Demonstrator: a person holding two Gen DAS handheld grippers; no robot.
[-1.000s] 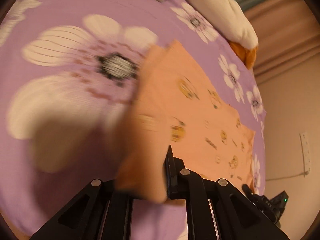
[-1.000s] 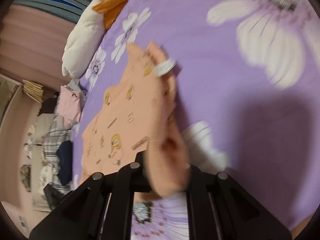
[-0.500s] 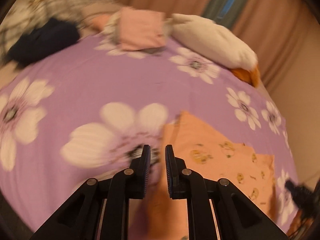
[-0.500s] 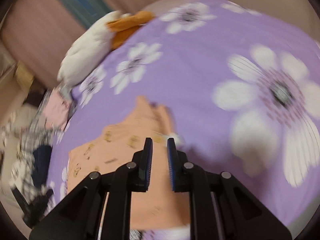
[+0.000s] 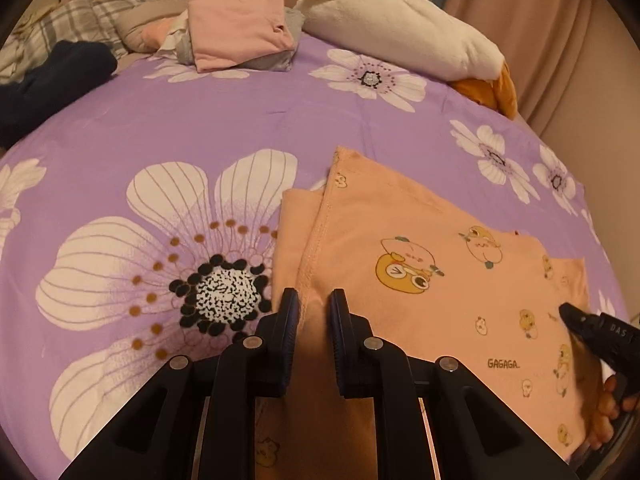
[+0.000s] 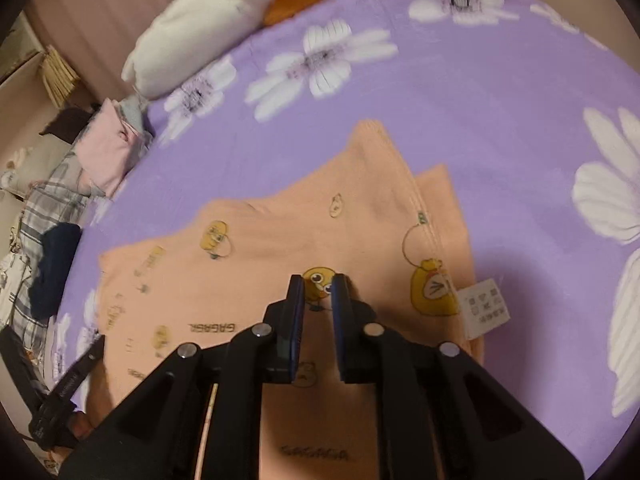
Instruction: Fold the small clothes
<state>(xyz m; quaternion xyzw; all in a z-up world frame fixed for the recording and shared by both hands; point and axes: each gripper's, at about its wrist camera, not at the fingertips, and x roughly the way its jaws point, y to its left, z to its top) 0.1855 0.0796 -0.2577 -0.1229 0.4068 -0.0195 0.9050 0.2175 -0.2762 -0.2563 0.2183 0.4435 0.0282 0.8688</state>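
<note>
A peach-orange small garment [image 5: 432, 280] with cartoon prints lies flat on the purple flowered bedspread [image 5: 160, 128], its near part folded over on itself. It also shows in the right wrist view [image 6: 288, 232], with a white care label [image 6: 486, 312] at its right edge. My left gripper [image 5: 314, 304] is open and empty, just above the garment's left hem. My right gripper [image 6: 318, 292] is open and empty, above the garment's middle. The other gripper's tip shows at the right edge of the left wrist view [image 5: 600, 332].
A folded pink garment [image 5: 240, 28] on a grey one sits at the far side of the bed. A white and orange plush pillow [image 5: 400, 28] lies beside it. Dark navy clothing [image 5: 48, 76] and a plaid pillow [image 5: 60, 28] lie far left. Curtains hang behind.
Both grippers held folds of the garment a second ago, carried them over, let go and opened. The garment now lies folded and both grippers have drawn back above it.
</note>
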